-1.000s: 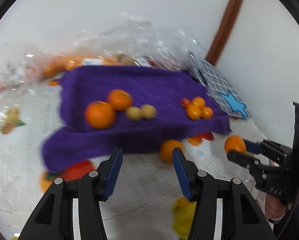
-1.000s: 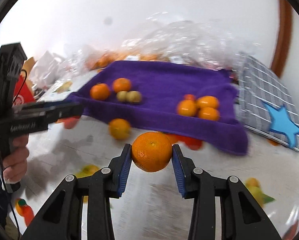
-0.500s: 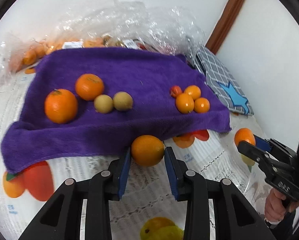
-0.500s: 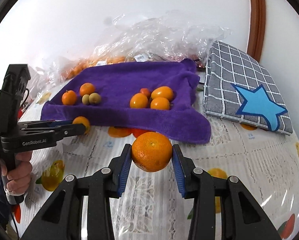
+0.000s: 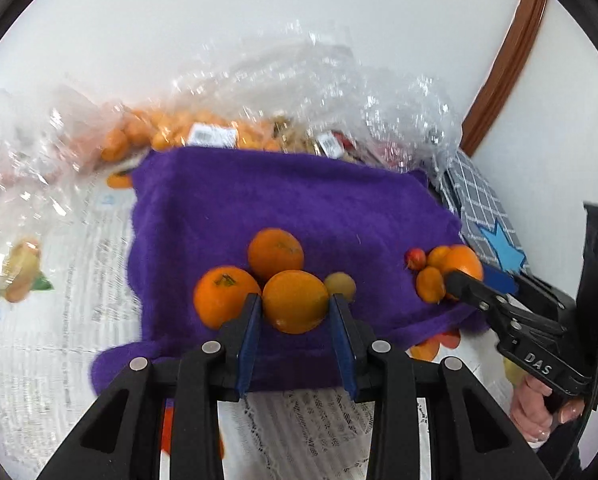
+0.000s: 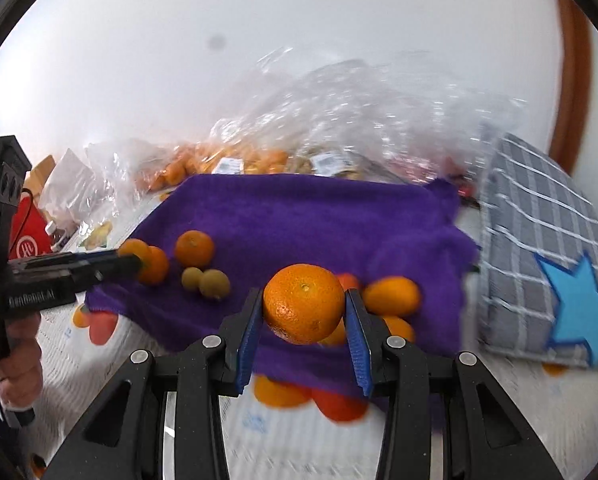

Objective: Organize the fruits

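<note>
A purple towel [image 5: 283, 200] lies on the table, also in the right wrist view [image 6: 319, 216]. My left gripper [image 5: 295, 316] is shut on an orange [image 5: 295, 302], held over the towel's near edge beside two oranges [image 5: 223, 300] [image 5: 275, 254] and a small yellow-green fruit [image 5: 341, 286]. My right gripper [image 6: 303, 316] is shut on a mandarin [image 6: 303, 309], held over the towel by a group of small orange fruits [image 6: 393, 296]. In the left wrist view the right gripper [image 5: 465, 280] reaches that group [image 5: 431, 290].
Clear plastic bags of fruit [image 5: 203, 136] lie behind the towel. A grey checked cloth with a blue star [image 6: 559, 264] lies to the right. The tablecloth [image 5: 39, 320] has printed fruit pictures. A red box [image 6: 27, 236] stands at far left.
My left gripper closed on the orange in front of the towel and carried it over the towel's edge. My right gripper moved forward with its mandarin over the towel.
</note>
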Demonstrator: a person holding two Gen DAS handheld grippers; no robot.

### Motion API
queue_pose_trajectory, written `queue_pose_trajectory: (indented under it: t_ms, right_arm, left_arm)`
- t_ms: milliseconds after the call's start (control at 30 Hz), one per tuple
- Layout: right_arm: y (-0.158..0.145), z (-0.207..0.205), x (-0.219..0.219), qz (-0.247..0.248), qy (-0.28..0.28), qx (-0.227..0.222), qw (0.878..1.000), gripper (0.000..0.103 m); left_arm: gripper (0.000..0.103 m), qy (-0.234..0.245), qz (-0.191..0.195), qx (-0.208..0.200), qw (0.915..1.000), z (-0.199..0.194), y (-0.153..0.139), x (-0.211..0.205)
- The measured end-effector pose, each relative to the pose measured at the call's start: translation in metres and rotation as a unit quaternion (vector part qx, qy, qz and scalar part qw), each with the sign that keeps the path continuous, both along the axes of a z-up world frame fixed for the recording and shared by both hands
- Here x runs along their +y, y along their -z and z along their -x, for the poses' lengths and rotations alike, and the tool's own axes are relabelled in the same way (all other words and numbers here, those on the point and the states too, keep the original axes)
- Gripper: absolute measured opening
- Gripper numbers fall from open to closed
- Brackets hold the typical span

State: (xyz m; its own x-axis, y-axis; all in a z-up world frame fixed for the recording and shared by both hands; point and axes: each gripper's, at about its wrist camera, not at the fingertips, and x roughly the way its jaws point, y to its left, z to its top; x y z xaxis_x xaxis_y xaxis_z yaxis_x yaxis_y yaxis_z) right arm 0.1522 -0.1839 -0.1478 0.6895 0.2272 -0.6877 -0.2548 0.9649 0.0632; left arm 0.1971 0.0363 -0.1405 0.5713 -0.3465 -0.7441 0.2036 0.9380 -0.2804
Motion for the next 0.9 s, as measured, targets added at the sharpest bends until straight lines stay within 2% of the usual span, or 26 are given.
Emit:
queue_pose_trajectory:
  t_ms: [133,367,433,500,667,767,900]
  right_arm:
    - [0.013,-0.011,0.014,0.004,-0.023,0.018,1.000,0.040]
    - [0.032,-0.016,0.017,0.001,-0.038,0.048,0.998,0.041]
    - [0.031,-0.017,0.015,-0.003,-0.036,0.049,0.998,0.041]
    - [0.029,-0.016,0.011,-0.012,-0.029,0.053,0.998,0.047]
    - [0.006,0.004,0.005,-0.007,0.001,0.038,0.999,0.052]
    - [-0.015,0.024,0.001,0.005,0.030,0.024,0.999,0.057]
    - [-0.043,0.057,-0.004,0.029,0.074,0.016,0.997,0.057]
  left_arm:
    - [0.033,0.002,0.015,0.012,0.9998,-0.003,0.012,0.000]
    - [0.033,0.005,0.021,0.015,0.9997,-0.003,0.012,0.002]
    - [0.038,0.003,0.018,0.017,0.9997,-0.003,0.012,0.002]
    - [0.043,-0.003,0.012,0.016,0.9998,-0.002,0.009,0.001]
    - [0.046,-0.028,-0.004,0.001,0.9996,0.017,-0.006,0.007]
    - [0.047,-0.047,-0.015,-0.022,0.9985,0.043,-0.026,0.010]
    - [0.060,-0.080,-0.031,-0.065,0.9942,0.081,-0.057,0.011]
